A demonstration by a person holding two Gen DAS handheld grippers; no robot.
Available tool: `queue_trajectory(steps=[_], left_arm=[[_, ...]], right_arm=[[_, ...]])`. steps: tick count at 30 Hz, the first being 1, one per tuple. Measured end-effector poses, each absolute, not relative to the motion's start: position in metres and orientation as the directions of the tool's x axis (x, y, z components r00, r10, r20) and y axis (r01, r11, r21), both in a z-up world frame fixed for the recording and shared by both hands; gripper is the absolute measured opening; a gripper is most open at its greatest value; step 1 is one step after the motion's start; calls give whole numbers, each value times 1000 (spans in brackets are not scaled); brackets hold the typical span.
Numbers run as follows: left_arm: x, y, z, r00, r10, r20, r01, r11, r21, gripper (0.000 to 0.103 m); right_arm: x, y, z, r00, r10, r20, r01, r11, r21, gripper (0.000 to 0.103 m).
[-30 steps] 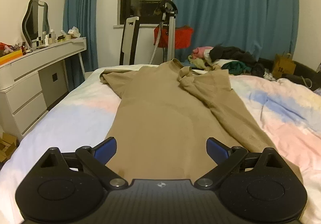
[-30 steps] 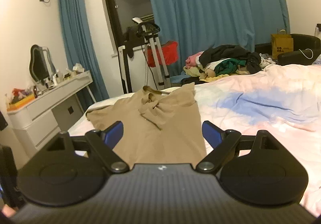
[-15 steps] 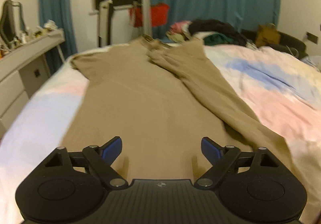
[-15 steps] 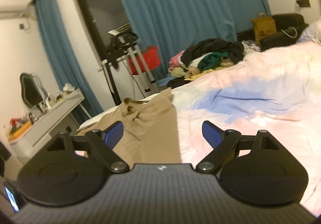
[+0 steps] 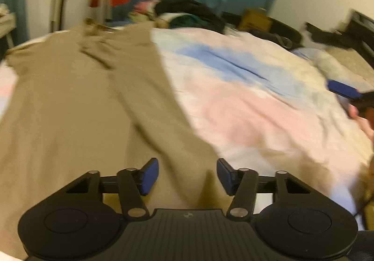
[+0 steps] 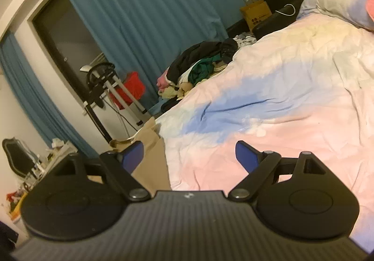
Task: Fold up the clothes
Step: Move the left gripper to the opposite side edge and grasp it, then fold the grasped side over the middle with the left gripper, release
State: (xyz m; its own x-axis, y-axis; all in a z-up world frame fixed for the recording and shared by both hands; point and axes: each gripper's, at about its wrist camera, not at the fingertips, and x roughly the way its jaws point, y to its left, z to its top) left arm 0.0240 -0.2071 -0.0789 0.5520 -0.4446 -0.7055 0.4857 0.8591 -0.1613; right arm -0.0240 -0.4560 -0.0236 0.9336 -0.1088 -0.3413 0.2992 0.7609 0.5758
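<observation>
- We've got the tan garment (image 5: 70,102) spread over the left half of the frame, its hem edge between our left gripper (image 5: 187,176) pads, closing, not pinching yet.
- Our right gripper (image 6: 189,155) is released; garment sits lower left.

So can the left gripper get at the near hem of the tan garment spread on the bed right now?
Probably yes. The left gripper hangs right over the tan garment, its jaws closing with fabric showing between the blue fingers, and nothing lies on the cloth there.
</observation>
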Motion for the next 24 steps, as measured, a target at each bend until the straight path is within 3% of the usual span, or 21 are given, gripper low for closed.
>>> queue_trajectory(steps=[4, 10, 15, 16, 17, 18, 24], left_arm=[[8, -243, -98, 482, -489, -727, 586, 797, -148, 34], [-11, -270, -138, 495, -429, -755, 663, 749, 9, 34], [-12, -271, -154, 530, -408, -744, 659, 749, 59, 37], [-14, -271, -155, 543, -403, -737, 656, 752, 72, 27], [-15, -267, -154, 550, -405, -730, 652, 754, 72, 14], [-14, -263, -151, 547, -415, -727, 648, 759, 55, 9], [-12, -225, -109, 526, -520, -673, 617, 778, -119, 7]], right_arm=[[-26, -461, -25, 934, -124, -336, 307, 759, 574, 87], [-23, -466, -30, 932, -117, -343, 310, 748, 587, 87], [-21, -466, -33, 930, -110, -350, 310, 746, 589, 87], [-20, -466, -34, 929, -110, -353, 312, 747, 587, 87], [-19, -466, -34, 928, -111, -357, 314, 747, 585, 87], [-19, -465, -34, 926, -111, -360, 317, 748, 584, 87], [-18, -467, -37, 918, -127, -374, 341, 735, 586, 87]])
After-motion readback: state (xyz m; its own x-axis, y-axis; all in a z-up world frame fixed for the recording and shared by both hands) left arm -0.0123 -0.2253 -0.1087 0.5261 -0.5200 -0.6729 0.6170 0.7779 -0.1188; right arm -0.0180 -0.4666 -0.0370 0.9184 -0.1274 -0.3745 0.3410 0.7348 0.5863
